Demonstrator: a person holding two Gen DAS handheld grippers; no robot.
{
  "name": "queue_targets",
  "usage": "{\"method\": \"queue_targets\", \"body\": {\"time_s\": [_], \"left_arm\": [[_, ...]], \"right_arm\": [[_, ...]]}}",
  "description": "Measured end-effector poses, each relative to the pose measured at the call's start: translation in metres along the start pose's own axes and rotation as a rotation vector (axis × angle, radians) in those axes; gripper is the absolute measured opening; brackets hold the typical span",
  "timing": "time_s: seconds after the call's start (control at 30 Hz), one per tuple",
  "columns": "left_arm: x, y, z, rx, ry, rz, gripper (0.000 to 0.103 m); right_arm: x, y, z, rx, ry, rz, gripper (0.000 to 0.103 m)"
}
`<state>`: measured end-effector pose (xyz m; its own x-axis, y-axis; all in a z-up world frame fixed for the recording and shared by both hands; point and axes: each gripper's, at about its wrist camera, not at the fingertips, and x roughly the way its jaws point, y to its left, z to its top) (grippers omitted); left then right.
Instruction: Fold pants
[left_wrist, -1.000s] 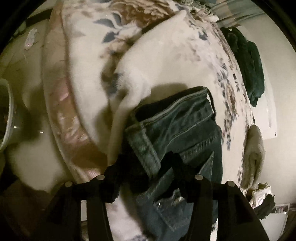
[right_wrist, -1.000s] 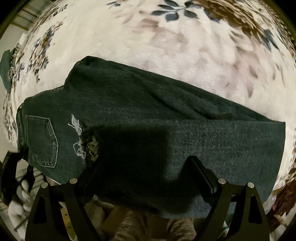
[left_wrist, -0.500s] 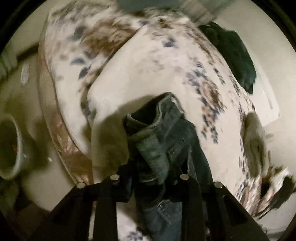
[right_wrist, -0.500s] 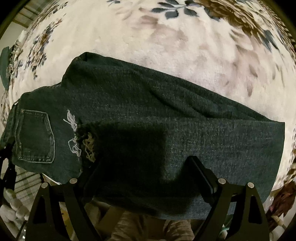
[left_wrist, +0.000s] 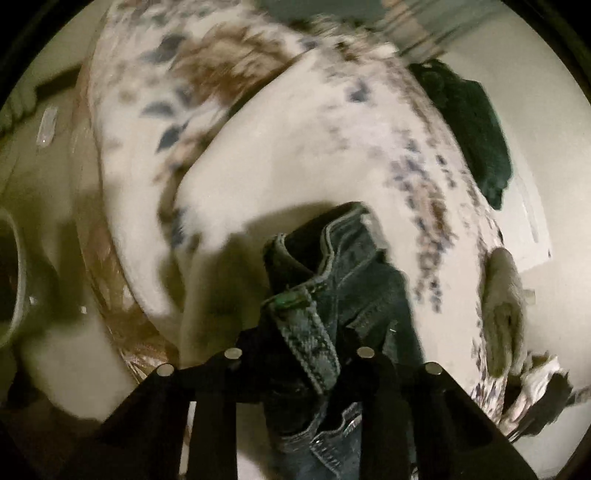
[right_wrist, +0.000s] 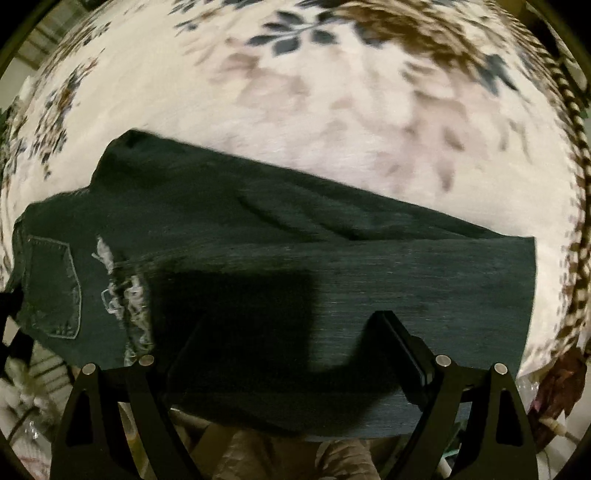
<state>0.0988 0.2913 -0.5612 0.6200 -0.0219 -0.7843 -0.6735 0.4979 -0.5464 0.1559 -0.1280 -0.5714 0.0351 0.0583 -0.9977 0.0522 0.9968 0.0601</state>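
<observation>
The dark blue jeans (right_wrist: 295, 236) lie folded lengthwise on a floral blanket (right_wrist: 332, 92), back pocket (right_wrist: 51, 284) at the left, leg hems at the right. My left gripper (left_wrist: 303, 354) is shut on the bunched waistband (left_wrist: 310, 332) and holds it raised above the bed. My right gripper (right_wrist: 291, 332) is open, its fingers (right_wrist: 402, 350) spread over the near edge of the legs. The left gripper shows at the far left of the right wrist view (right_wrist: 7, 325).
The blanket (left_wrist: 295, 147) has a turned-up fold. A dark green garment (left_wrist: 476, 129) and a beige cloth (left_wrist: 502, 306) lie at the bed's right edge. A bowl rim (left_wrist: 14, 295) stands on the floor at left.
My left gripper closed on the waistband and lifted it, bunching the denim. The jeans' pocket end shifted slightly. My right gripper stayed open over the legs.
</observation>
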Motion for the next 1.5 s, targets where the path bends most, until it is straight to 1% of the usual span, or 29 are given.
{"method": "queue_targets", "body": {"time_s": [0.03,0.07,0.23,0.33,0.43,0.47,0.6,0.67,0.7,0.73,0.8,0.83,0.9,1.0,1.03,1.2,1.27,1.3,1.37,1.43,1.5], "left_arm": [[-0.009,-0.01,-0.003,0.036,-0.016,-0.004,0.02],[-0.014,-0.015,-0.004,0.052,-0.023,-0.011,0.02],[-0.049,-0.063,-0.016,0.183,-0.07,-0.031,0.019],[-0.073,-0.097,-0.032,0.274,-0.087,-0.067,0.018],[-0.092,-0.136,-0.056,0.39,-0.092,-0.102,0.017],[-0.095,-0.144,-0.064,0.414,-0.089,-0.113,0.017],[-0.106,-0.192,-0.114,0.571,-0.065,-0.15,0.017],[-0.104,-0.216,-0.148,0.668,-0.039,-0.152,0.017],[-0.101,-0.224,-0.161,0.699,-0.026,-0.154,0.017],[-0.096,-0.235,-0.181,0.746,-0.007,-0.158,0.016],[-0.086,-0.251,-0.214,0.829,0.027,-0.159,0.016],[-0.081,-0.257,-0.229,0.862,0.045,-0.159,0.016],[-0.065,-0.269,-0.263,0.935,0.098,-0.15,0.016],[-0.044,-0.277,-0.306,1.019,0.164,-0.132,0.016],[-0.036,-0.28,-0.323,1.057,0.186,-0.118,0.016],[-0.01,-0.288,-0.393,1.195,0.283,-0.074,0.016],[-0.003,-0.288,-0.41,1.228,0.307,-0.049,0.016],[0.003,-0.287,-0.415,1.241,0.321,-0.021,0.016],[0.009,-0.286,-0.42,1.245,0.346,0.012,0.02],[0.01,-0.293,-0.423,1.268,0.37,0.051,0.022],[0.005,-0.301,-0.421,1.272,0.411,0.071,0.035]], "right_arm": [[-0.002,-0.005,-0.002,0.011,-0.007,0.0,0.092],[-0.005,-0.009,-0.004,0.02,-0.014,0.0,0.092],[-0.015,-0.039,-0.015,0.06,-0.036,0.015,0.092],[-0.021,-0.058,-0.022,0.093,-0.043,0.031,0.092],[-0.029,-0.083,-0.029,0.131,-0.057,0.047,0.092],[-0.031,-0.093,-0.031,0.143,-0.063,0.049,0.092],[-0.039,-0.133,-0.04,0.187,-0.086,0.055,0.092],[-0.043,-0.156,-0.047,0.206,-0.095,0.054,0.092],[-0.045,-0.169,-0.051,0.221,-0.1,0.055,0.092],[-0.048,-0.182,-0.054,0.231,-0.103,0.053,0.092],[-0.053,-0.21,-0.065,0.263,-0.116,0.048,0.092],[-0.051,-0.232,-0.07,0.276,-0.121,0.044,0.092],[-0.052,-0.25,-0.082,0.305,-0.13,0.029,0.092],[-0.049,-0.281,-0.093,0.35,-0.138,0.01,0.092],[-0.046,-0.282,-0.098,0.363,-0.14,0.009,0.092],[-0.041,-0.324,-0.115,0.443,-0.143,0.007,0.092],[-0.04,-0.337,-0.12,0.461,-0.144,0.009,0.092],[-0.04,-0.34,-0.121,0.464,-0.145,0.007,0.092],[-0.039,-0.347,-0.121,0.463,-0.146,0.003,0.092],[-0.042,-0.354,-0.123,0.464,-0.152,0.029,0.092],[-0.045,-0.362,-0.125,0.469,-0.16,0.072,0.092]]}}
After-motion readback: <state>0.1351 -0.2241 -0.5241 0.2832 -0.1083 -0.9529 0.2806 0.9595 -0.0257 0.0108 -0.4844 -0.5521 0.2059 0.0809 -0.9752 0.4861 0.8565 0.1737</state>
